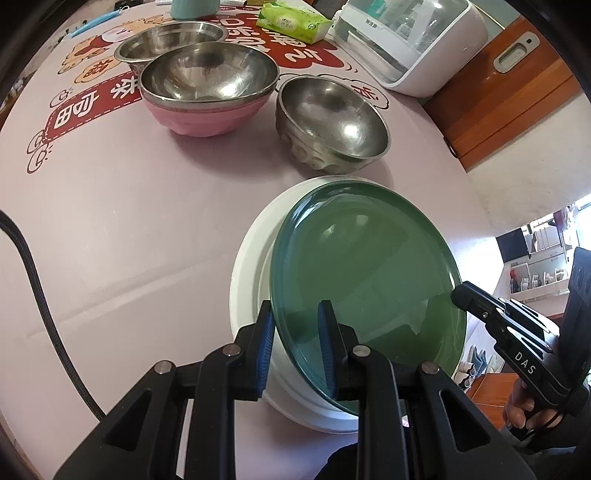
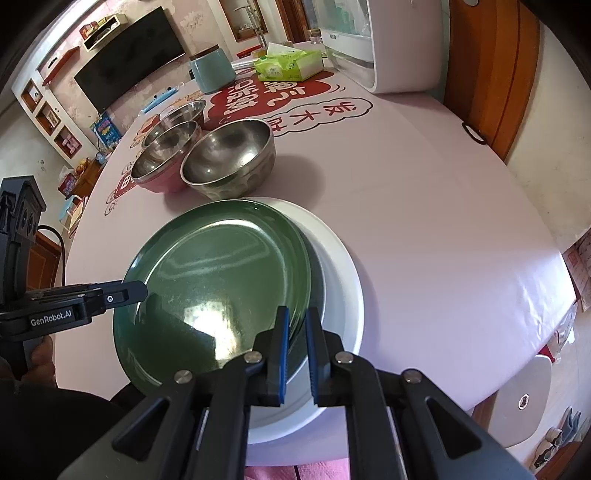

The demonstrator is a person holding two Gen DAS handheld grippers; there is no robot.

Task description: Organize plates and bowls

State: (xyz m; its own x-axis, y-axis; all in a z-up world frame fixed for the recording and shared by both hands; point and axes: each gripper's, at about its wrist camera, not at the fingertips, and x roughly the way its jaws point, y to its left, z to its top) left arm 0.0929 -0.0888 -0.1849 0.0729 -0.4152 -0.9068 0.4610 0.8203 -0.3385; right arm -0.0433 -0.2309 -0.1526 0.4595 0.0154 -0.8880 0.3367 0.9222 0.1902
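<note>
Saw the green plate (image 1: 365,273) pinched from both sides and tipped up at a slant, its near rim off the white plate (image 1: 248,280) underneath. Couldn't tell whether its far edge touched the white one. Found the left gripper (image 1: 295,349) closed narrow on the plate's near-left rim, blue pads (image 1: 266,350) squeezing the edge from either side. Same deal with the right gripper (image 2: 297,354): fingers drawn close together, clamped over the near-right rim. Also spotted each gripper's tip at the plate's edge from the other one's camera. Noticed the white plate lying flat at the near edge of the pink table (image 1: 140,229), sticking out left of the green plate in the left wrist view and right of it in the right wrist view. Farther back, counted the bowls: a pink bowl (image 1: 207,118) with a steel bowl (image 1: 208,74) nested inside, a shallower steel bowl (image 1: 170,38) just behind it, touching or nearly so, and a dimpled steel bowl (image 1: 332,125) to the right, close to the pink one but apart. Beyond those, made out a teal canister (image 2: 212,70), a green tissue pack (image 1: 293,20) and a white countertop appliance (image 1: 413,44) at the far right. Couldn't read much of the red cartoon print (image 1: 92,107) on the tablecloth.
</note>
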